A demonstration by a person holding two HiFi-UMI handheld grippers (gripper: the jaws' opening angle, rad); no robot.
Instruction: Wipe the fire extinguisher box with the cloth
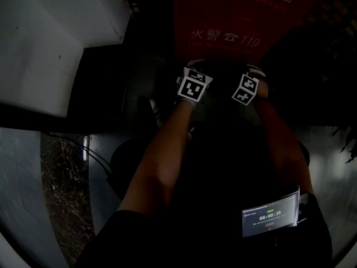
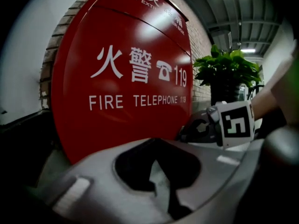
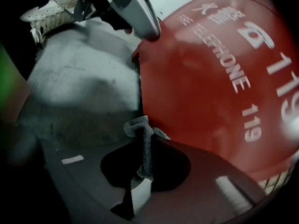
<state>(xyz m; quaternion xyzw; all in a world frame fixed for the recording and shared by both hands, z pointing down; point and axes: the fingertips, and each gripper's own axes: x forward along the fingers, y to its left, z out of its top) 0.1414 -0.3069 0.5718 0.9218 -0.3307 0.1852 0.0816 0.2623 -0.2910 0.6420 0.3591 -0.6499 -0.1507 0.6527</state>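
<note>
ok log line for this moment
right gripper: jaws shut on cloth | left gripper: jaws shut, empty | cloth by edge of fire extinguisher box, contact unclear

Both grippers sit side by side just before the box, left gripper left of right gripper. Cloth sits between the right one's jaws, just beside the box front. Plant stands right of the box, wall behind.
</note>
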